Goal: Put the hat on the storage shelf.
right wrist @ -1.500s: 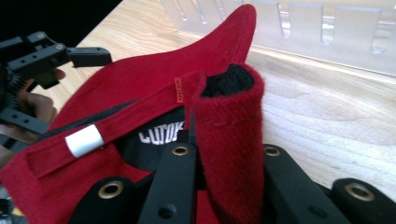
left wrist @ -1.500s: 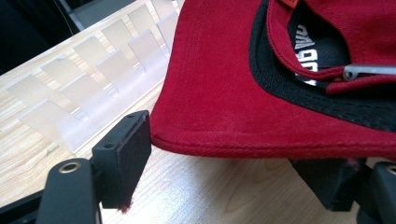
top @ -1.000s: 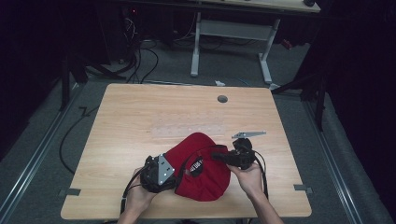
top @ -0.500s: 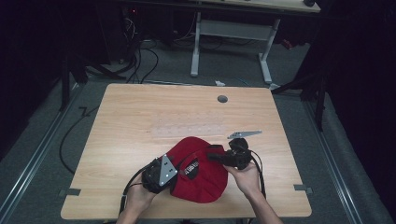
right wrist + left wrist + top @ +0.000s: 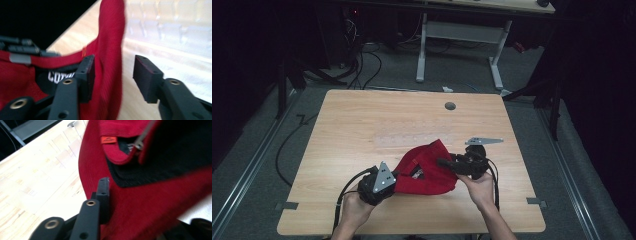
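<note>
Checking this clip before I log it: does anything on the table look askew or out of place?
Only the red cap: it is crumpled and half folded, one edge lifted off the wooden table. The left gripper is clamped on its fabric, while the right gripper has open jaws around another fold. No damage shows.

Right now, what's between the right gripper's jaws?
A fold of the red garment stands in the right gripper gap, beside the left pad, in the right gripper view; jaws open.
</note>
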The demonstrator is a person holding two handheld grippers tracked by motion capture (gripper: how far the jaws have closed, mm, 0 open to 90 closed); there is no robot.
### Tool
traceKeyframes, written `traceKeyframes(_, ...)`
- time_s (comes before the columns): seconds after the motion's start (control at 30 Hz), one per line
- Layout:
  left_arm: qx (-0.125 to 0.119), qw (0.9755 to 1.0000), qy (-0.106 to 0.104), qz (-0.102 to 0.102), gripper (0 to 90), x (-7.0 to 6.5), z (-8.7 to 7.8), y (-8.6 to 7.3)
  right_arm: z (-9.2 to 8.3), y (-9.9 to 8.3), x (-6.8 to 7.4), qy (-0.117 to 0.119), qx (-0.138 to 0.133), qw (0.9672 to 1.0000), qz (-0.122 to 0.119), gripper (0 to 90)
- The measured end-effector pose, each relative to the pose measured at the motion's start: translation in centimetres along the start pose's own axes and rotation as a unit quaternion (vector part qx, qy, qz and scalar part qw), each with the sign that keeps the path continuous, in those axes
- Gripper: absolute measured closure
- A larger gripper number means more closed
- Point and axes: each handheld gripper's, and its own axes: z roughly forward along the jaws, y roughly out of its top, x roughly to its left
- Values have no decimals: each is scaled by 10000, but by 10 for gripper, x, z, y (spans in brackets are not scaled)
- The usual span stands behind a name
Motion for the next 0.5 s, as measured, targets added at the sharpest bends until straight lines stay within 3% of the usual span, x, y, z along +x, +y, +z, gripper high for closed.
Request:
traceKeyframes(0.13,114,9999,-46,11,847,-1,-2,0,-18,3,-9,-63,-511,9985,192,453)
traceKeyframes(0.33,134,9999,-19,-108,852,4,-4,4,-30,4,-15,-100,-850,9960,261,427)
traceKeyframes(0.4,-25,9995,25,-300,852,12,-9,11,-34,0,-20,-259,-974,9946,242,411)
traceKeyframes(0.5,-186,9985,70,-516,851,23,-14,23,-30,-9,-26,-624,-817,9946,112,399)
